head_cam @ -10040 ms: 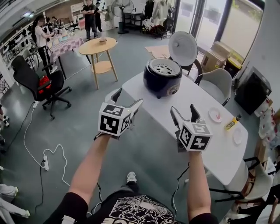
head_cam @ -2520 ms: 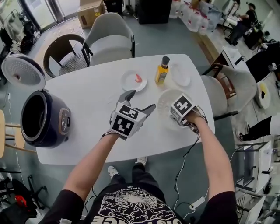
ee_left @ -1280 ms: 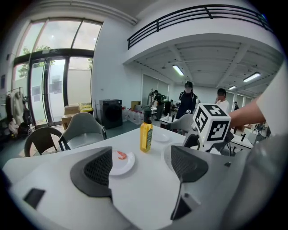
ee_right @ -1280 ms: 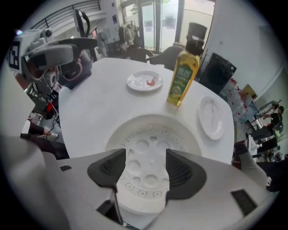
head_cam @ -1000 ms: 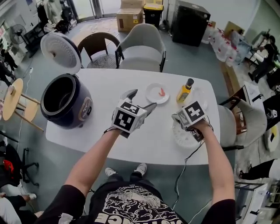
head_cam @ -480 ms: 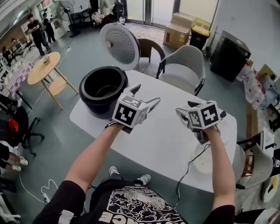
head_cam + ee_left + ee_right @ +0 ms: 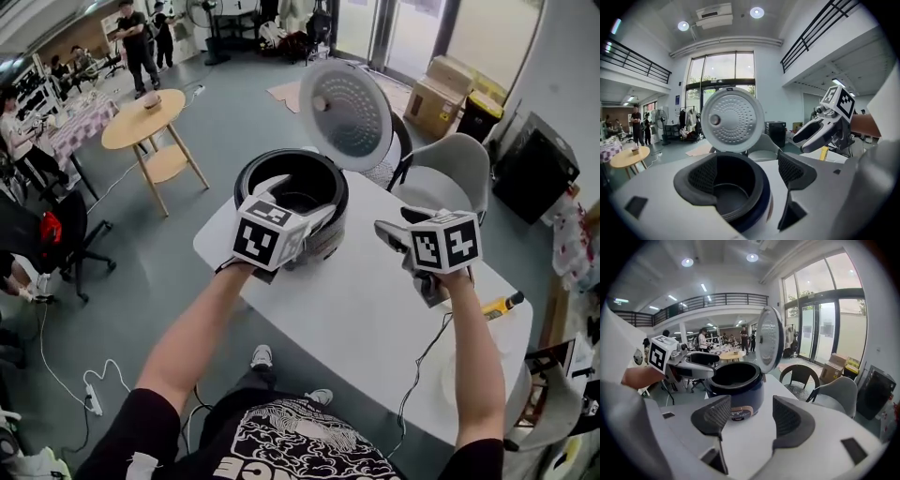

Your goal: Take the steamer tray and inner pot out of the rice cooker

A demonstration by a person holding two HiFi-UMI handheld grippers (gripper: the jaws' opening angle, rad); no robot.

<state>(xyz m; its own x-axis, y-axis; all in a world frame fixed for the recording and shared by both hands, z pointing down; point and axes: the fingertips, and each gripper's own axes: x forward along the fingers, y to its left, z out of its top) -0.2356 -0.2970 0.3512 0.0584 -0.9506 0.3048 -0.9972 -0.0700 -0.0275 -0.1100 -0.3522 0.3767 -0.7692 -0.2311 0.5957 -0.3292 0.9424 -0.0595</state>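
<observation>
The dark blue rice cooker (image 7: 323,239) stands at the far left end of the white table (image 7: 375,319), its perforated lid (image 7: 347,98) tipped up. The dark inner pot (image 7: 726,192) sits inside it. My left gripper (image 7: 298,197) hovers open and empty at the cooker's near rim, and the pot opening shows between its jaws. My right gripper (image 7: 398,225) is open and empty above the table, to the right of the cooker (image 7: 736,390) and apart from it. A pale round tray (image 7: 450,375) lies on the table by my right forearm.
A yellow bottle (image 7: 497,305) lies near the table's right side. Grey and wicker chairs (image 7: 445,173) stand behind the table. A round wooden side table (image 7: 150,117) and several people are at the far left. Cardboard boxes sit by the glass doors.
Both grippers have swung from the table's right part toward the cooker and risen. The pale tray stays behind on the table. Both sets of jaws have stayed open.
</observation>
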